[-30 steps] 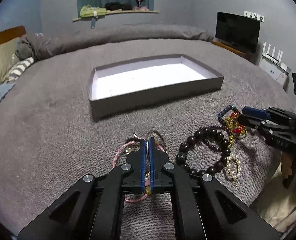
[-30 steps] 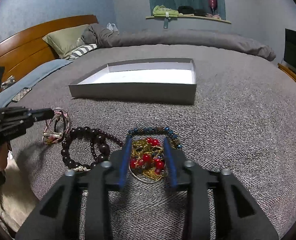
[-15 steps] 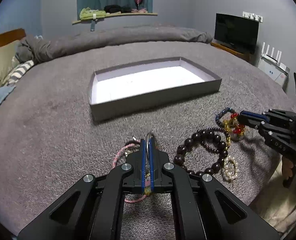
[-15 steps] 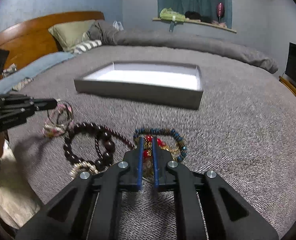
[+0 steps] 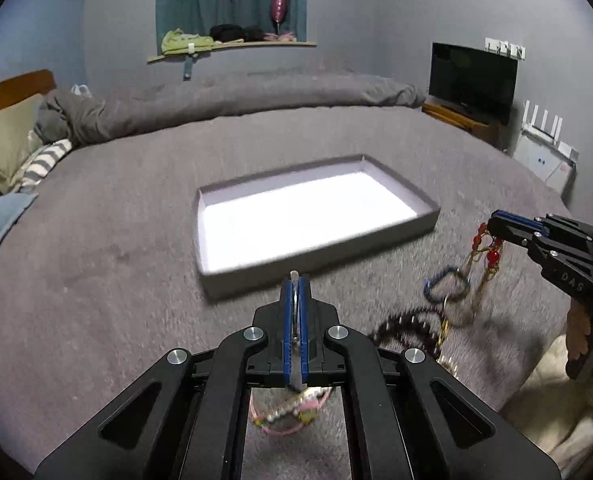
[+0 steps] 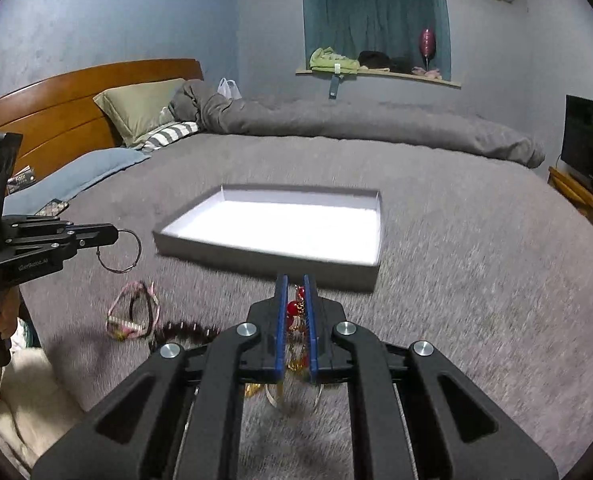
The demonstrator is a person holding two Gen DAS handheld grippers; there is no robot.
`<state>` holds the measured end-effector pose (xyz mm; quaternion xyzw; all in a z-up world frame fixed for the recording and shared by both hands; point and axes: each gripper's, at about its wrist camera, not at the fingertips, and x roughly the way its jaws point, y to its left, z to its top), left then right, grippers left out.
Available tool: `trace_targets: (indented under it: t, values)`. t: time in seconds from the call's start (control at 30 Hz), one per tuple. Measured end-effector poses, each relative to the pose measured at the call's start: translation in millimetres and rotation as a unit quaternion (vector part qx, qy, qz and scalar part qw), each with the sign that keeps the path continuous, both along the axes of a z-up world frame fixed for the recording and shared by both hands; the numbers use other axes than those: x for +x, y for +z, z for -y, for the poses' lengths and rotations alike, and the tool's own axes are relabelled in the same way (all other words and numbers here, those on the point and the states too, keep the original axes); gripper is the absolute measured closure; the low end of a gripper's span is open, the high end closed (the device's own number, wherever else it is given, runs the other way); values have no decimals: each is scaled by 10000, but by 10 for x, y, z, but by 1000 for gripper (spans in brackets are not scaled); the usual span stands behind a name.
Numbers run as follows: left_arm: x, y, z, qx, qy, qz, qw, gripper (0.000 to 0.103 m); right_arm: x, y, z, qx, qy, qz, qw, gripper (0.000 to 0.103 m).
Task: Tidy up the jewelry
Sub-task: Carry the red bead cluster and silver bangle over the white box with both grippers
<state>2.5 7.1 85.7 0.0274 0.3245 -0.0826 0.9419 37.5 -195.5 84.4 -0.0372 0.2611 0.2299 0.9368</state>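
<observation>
Both claws clamped, left gripper (image 5: 294, 280) on thin wire bangle (image 6: 122, 250), right gripper (image 6: 296, 282) on red-beaded gold chain (image 6: 295, 307): carry steadily forward over tray (image 5: 426, 222) ahead, then lower before releasing, avoiding snagging dangling strands.

Left gripper (image 5: 295, 280): bottom centre of frame, blue pads closed on a thin ring (image 5: 294, 276); pink bracelet (image 5: 292, 412) visible under the fingers.
Right gripper (image 5: 496, 226): right edge, clamped on a red-and-gold beaded piece (image 5: 486, 252) hanging clear of the bedspread, a blue bead loop (image 5: 446, 289) dangling with it.
Dark bead bracelet (image 5: 406, 326): lower right, lying on the grey bedspread (image 5: 108, 264).
Tray (image 5: 256, 276): centre, grey walls, white floor.
TV (image 5: 472, 76): upper right.
Pillow (image 5: 4, 140): left edge.
</observation>
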Motion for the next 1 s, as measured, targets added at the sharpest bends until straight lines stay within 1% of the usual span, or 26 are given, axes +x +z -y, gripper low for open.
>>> trace_targets:
  t: [0.1,0.2,0.27,0.43,0.6,0.73,0.8,0.9,1.0]
  values:
    - [139,159,-10,-18,33,131,9999,100,168,169,-8,103,-70,68,9999,95]
    - [345,274,-35,-132,46,174,9998,100,380,326,-34,245,-172,166,9994,95]
    - [489,308,-54,-184,74,161,9997,100,572,417,-63,348,-267,227,9988,95]
    - [929,313,-88,-259,188,159,9994,100,1040,472,-121,537,-543,182,9969,95]
    - [1335,192,-150,-363,293,-5,9989,100,1450,319,-175,562,-661,-42,9962,95]
    - [1749,-29,-186,-186,413,-233,9987,100,1817,51,-243,455,-653,-427,9959,95]
    - [1927,-151,-238,-204,504,-417,9976,100,1923,-71,-270,419,-616,-593,9955,95]
    - [2066,-372,-322,-303,560,-679,9957,100,2054,-267,-326,244,-529,-809,9950,95]
    - [2131,-556,-360,-211,567,-915,9940,100,2108,-404,-365,138,-494,-989,9938,95]
